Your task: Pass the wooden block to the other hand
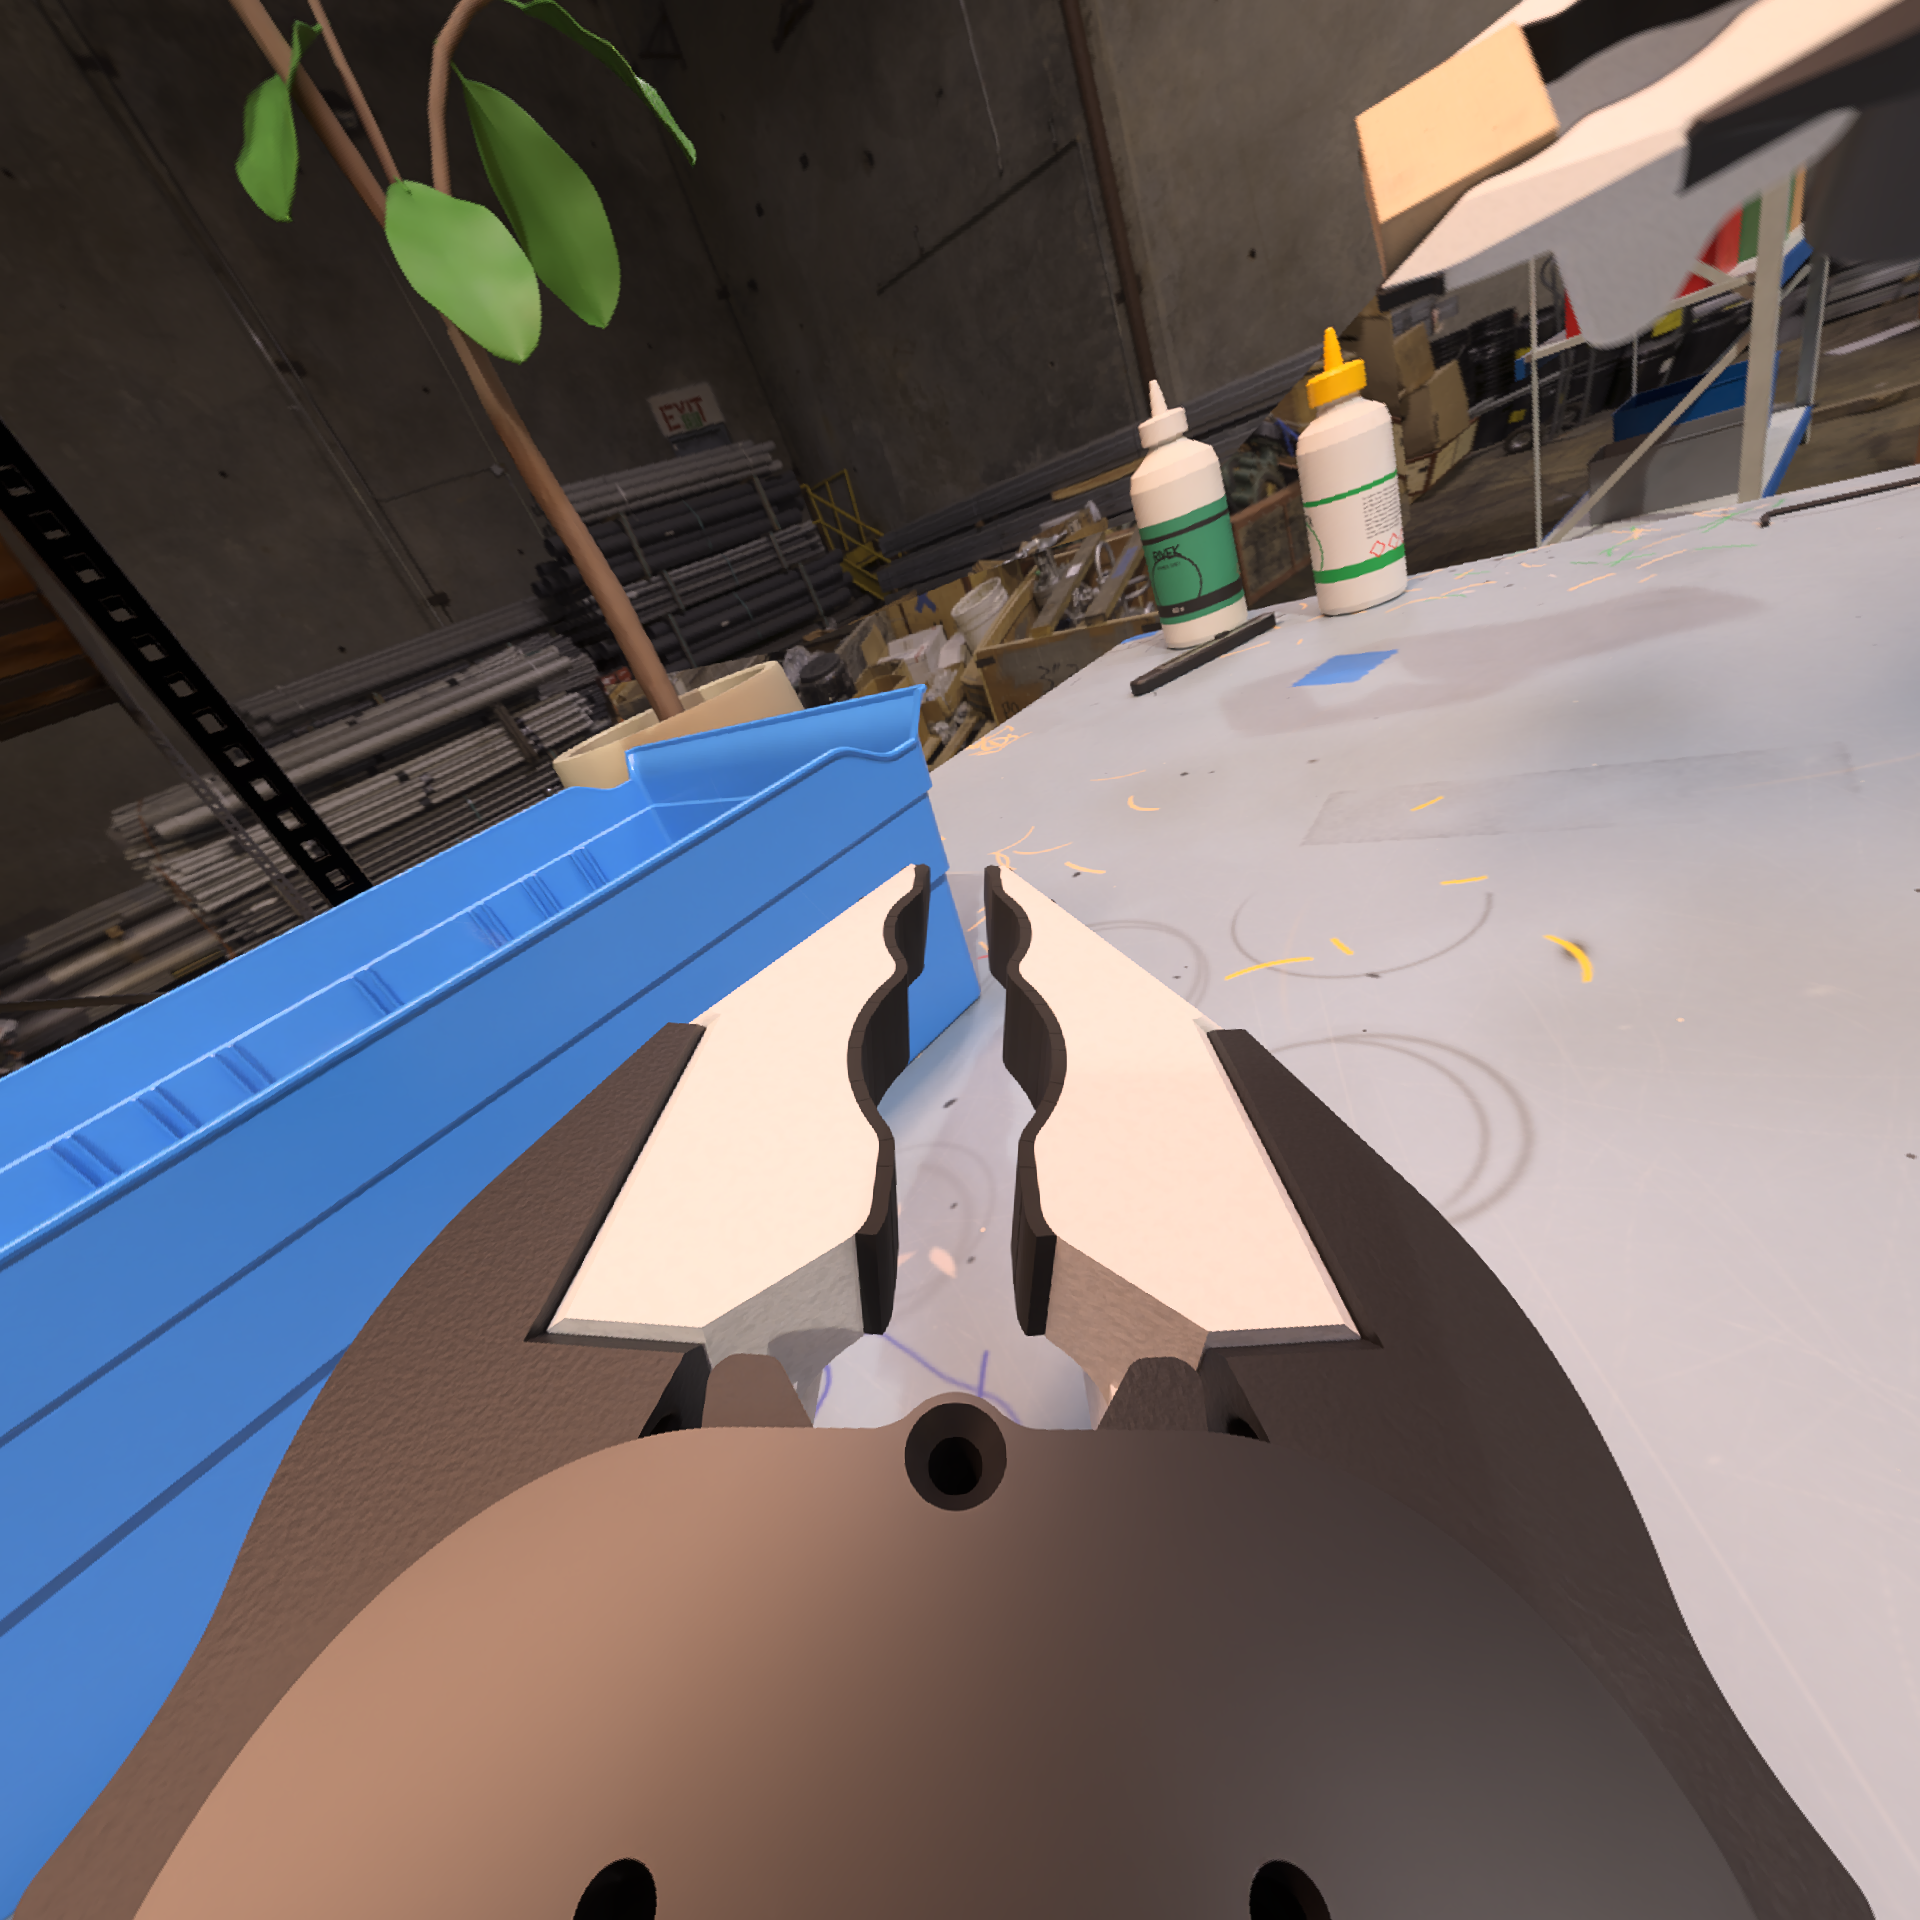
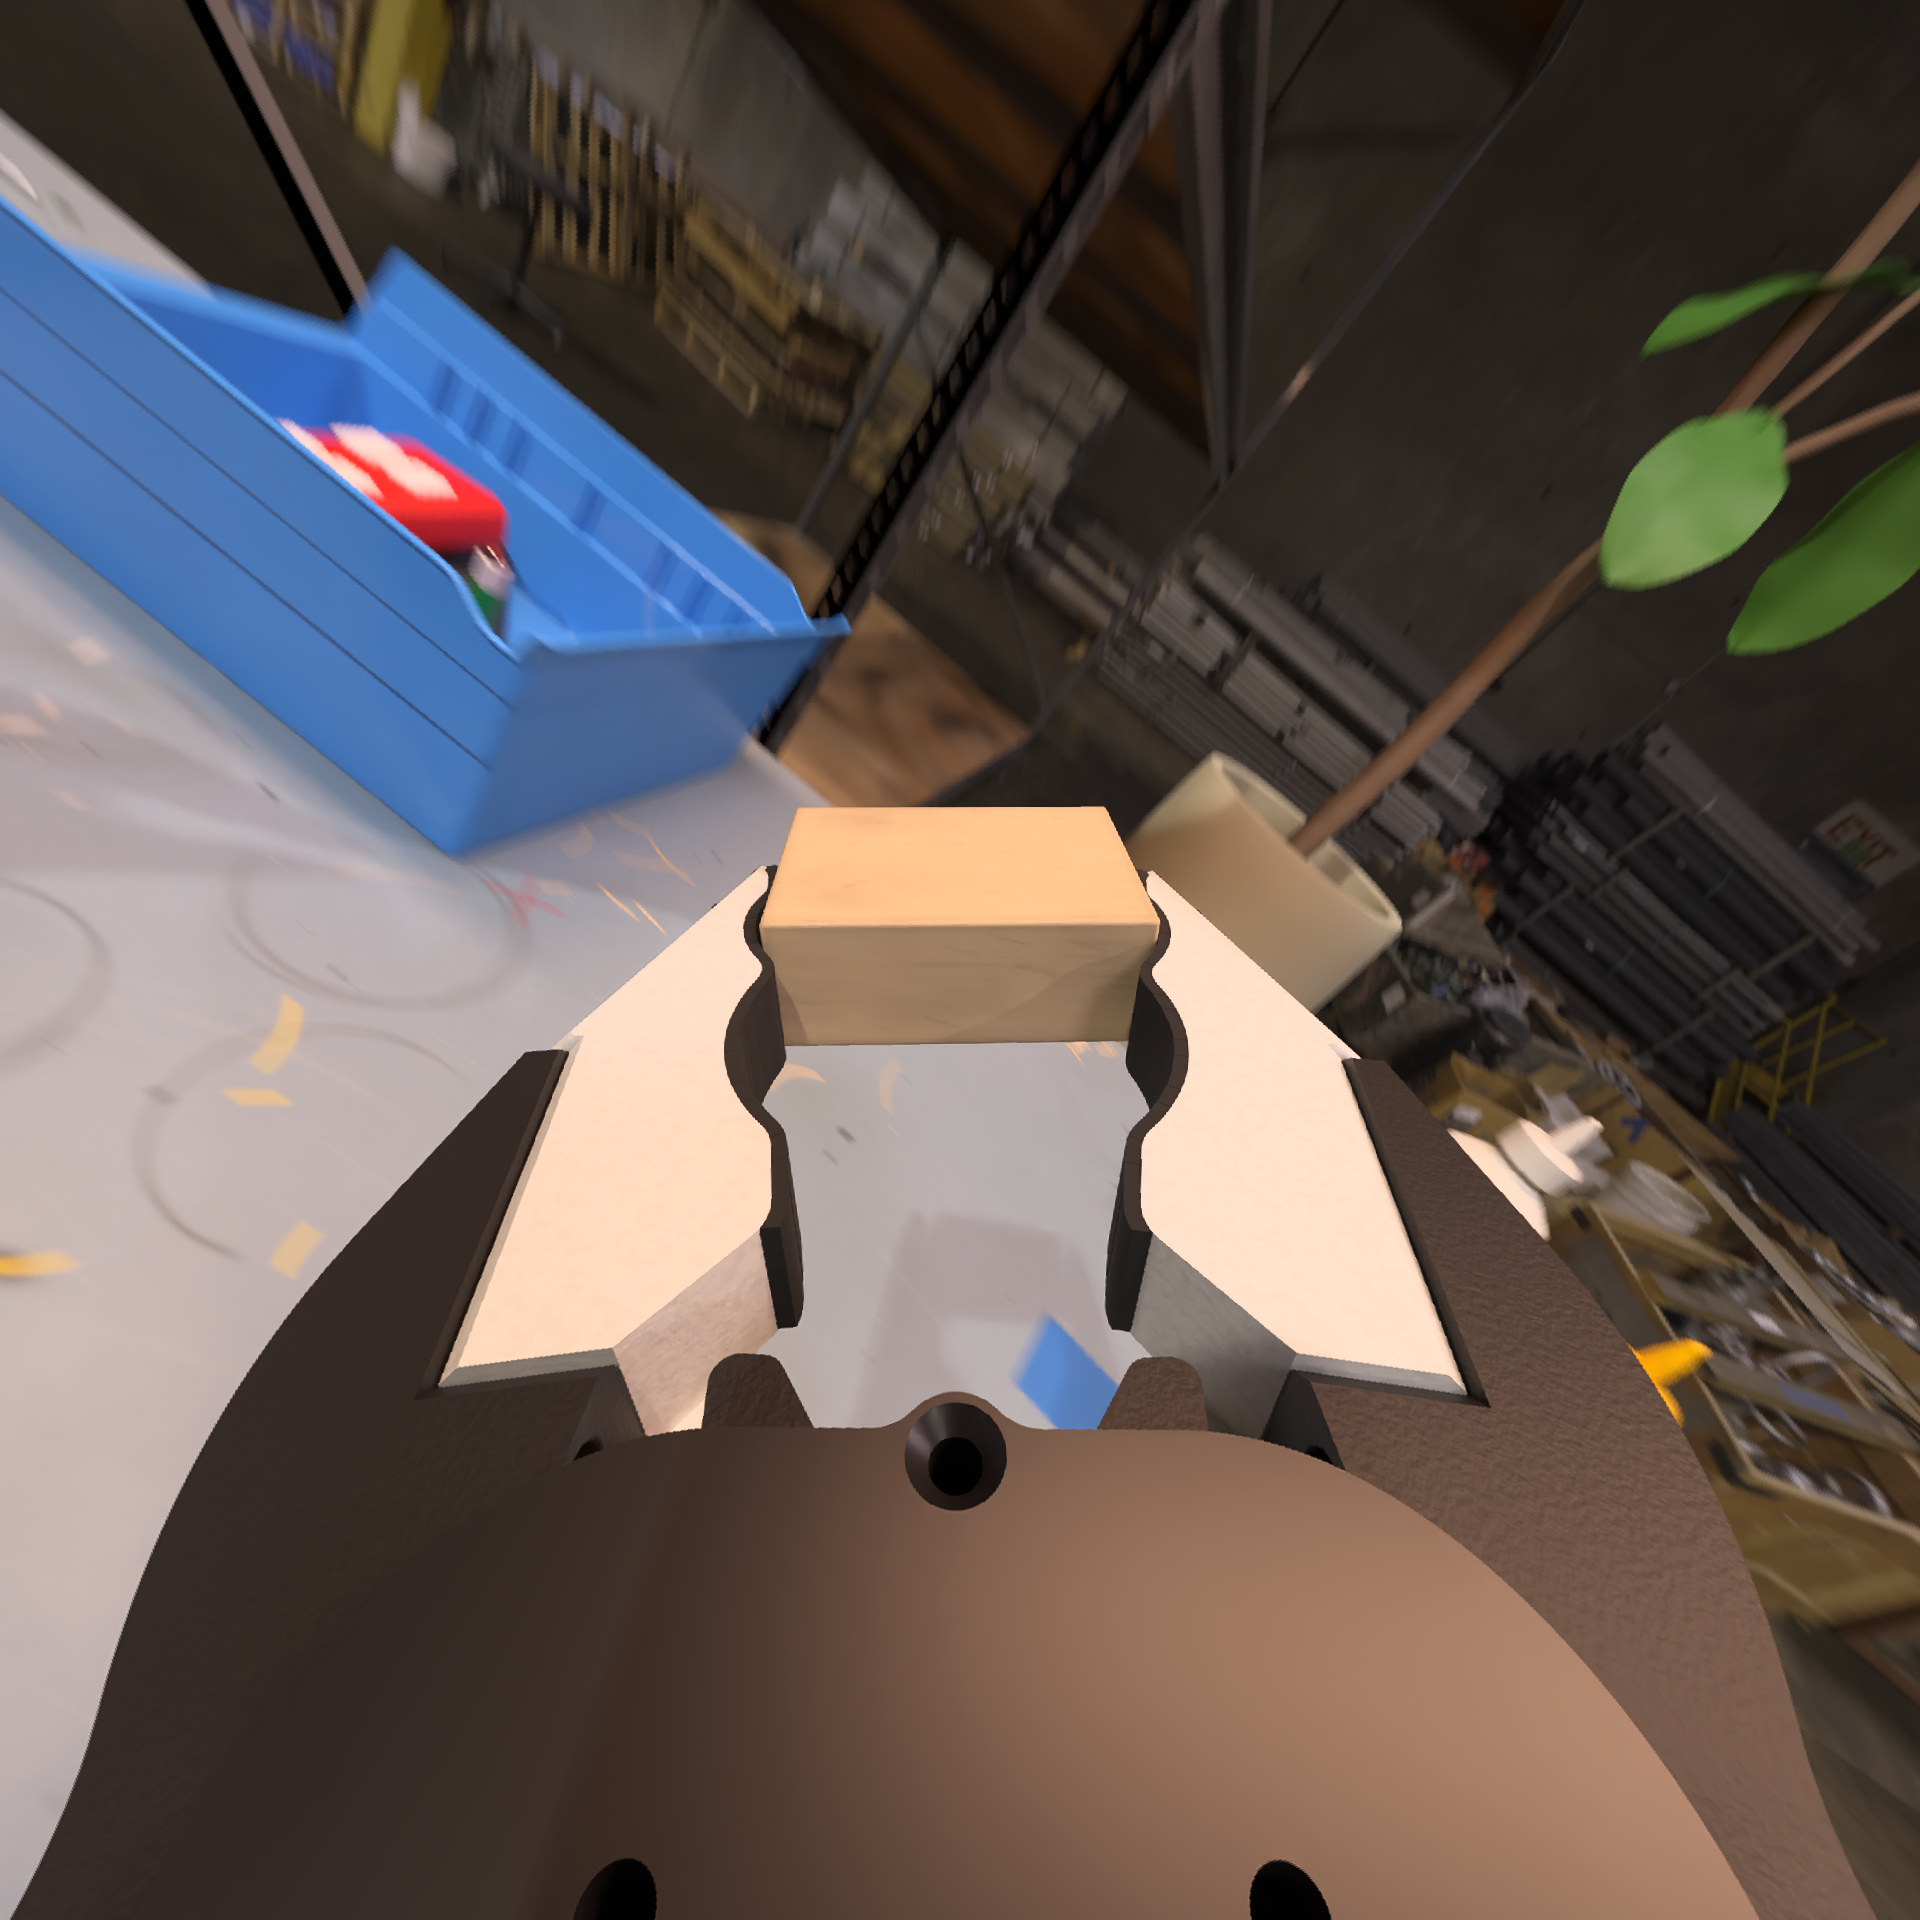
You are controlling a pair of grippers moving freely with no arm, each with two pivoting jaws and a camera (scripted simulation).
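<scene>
The wooden block [image 2: 951, 966] is a pale tan cuboid held crosswise between the fingertips of my right gripper [image 2: 958, 914], which is shut on it above the grey table [image 2: 156, 935]. In the left wrist view the block [image 1: 1455, 135] and the right gripper [image 1: 1538, 114] show high at the top right, well above the table. My left gripper [image 1: 956, 904] is low over the table [image 1: 1455, 1039] beside the blue bin, its jaws nearly together with nothing between them.
A long blue bin [image 1: 416, 1039] lies left of the left gripper; in the right wrist view the bin [image 2: 260, 582] holds a red item [image 2: 416, 483]. Two white glue bottles [image 1: 1184, 530] [image 1: 1351, 488], a black bar [image 1: 1200, 655] and a potted plant [image 1: 675, 717] stand at the far edge.
</scene>
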